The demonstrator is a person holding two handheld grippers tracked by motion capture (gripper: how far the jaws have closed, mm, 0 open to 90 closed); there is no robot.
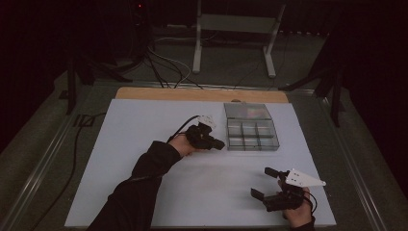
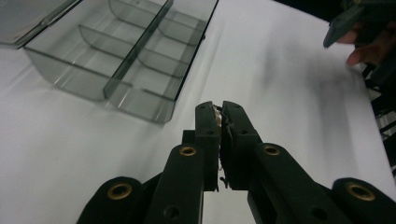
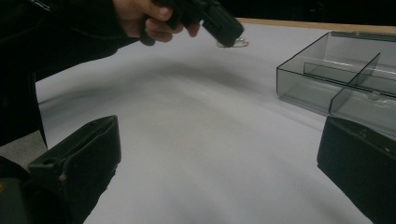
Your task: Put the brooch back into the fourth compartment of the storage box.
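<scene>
Desk (image 1: pixel 144 192): a pale, matte white sheet covers most of it, with a strip of bare wood (image 1: pixel 168 94) along the far edge. Surface is smooth and unmarked, with soft shadows under the arms.

Room is dark. Grey floor around the desk; black cables (image 1: pixel 163 65) run across it behind the far edge, toward a light metal stand (image 1: pixel 231 29) with two splayed feet. Dark tripod-like legs (image 1: pixel 332 82) stand at the right, another dark support at the far left. A cable runs along the floor past the desk's left side.

Clear compartment box (image 1: pixel 252 134) sits on the sheet right of centre, toward the far side, its lid (image 1: pixel 246 111) hinged open and lying flat behind it. Dividers split it into small cells; in the left gripper view (image 2: pixel 116 70) the cells nearest the camera look empty.

Left tongs (image 1: pixel 217 143) are just beside the box's left wall, held above the sheet by a hand in a dark sleeve. In the left gripper view (image 2: pixel 220 109) the jaws are clenched, with a small pale, frayed scrap pinched between the pads; what it is cannot be told.

Right tongs (image 1: pixel 262 182) rest low at the near right corner of the sheet, well apart from the box, jaws spread wide and released, nothing between them (image 3: pixel 219 154).
</scene>
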